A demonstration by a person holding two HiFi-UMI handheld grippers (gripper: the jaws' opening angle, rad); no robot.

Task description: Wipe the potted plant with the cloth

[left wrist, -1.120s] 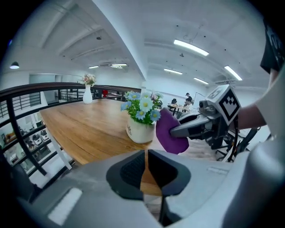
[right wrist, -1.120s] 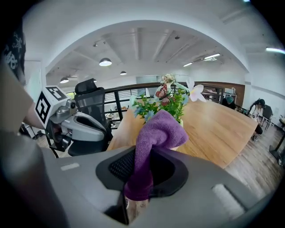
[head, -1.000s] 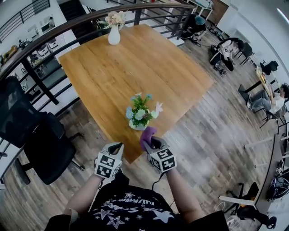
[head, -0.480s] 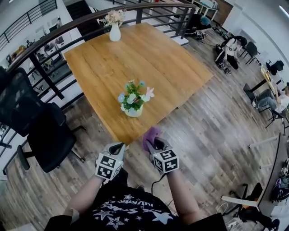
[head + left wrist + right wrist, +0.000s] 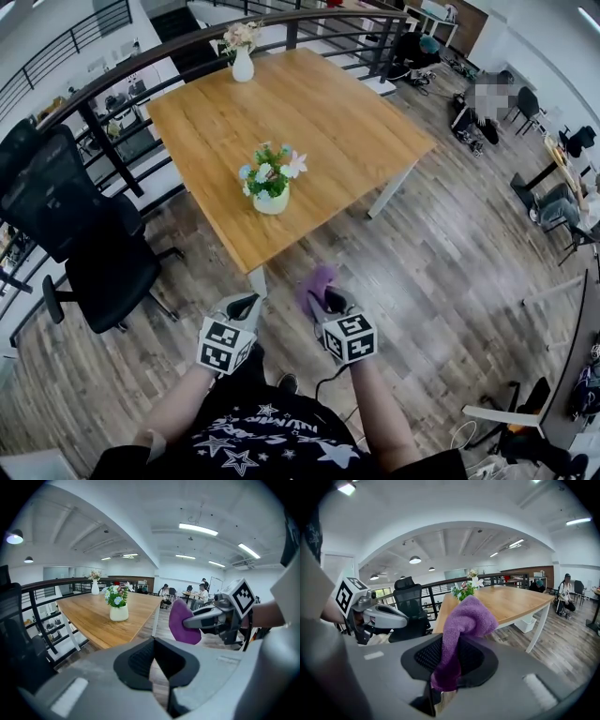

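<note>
The potted plant (image 5: pixel 270 183), mixed flowers in a white pot, stands near the front edge of the wooden table (image 5: pixel 309 103); it also shows as the potted plant (image 5: pixel 117 604) and the plant (image 5: pixel 465 590). My right gripper (image 5: pixel 322 292) is shut on a purple cloth (image 5: pixel 316 282), which bulges up from between the jaws as the cloth (image 5: pixel 461 630). My left gripper (image 5: pixel 246 306) is shut and holds nothing. Both grippers hang over the wood floor, well short of the table edge and apart from the plant. The purple cloth (image 5: pixel 183 623) appears in the left gripper view too.
A second white vase with flowers (image 5: pixel 242 56) stands at the table's far edge by a dark railing (image 5: pixel 112 75). A black office chair (image 5: pixel 80 234) sits left of the table. Other chairs, desks and seated people fill the far right.
Both grippers have drawn back from the table with the cloth still held; the plant and table edge now lie farther away, and bare floor shows beneath the grippers.
</note>
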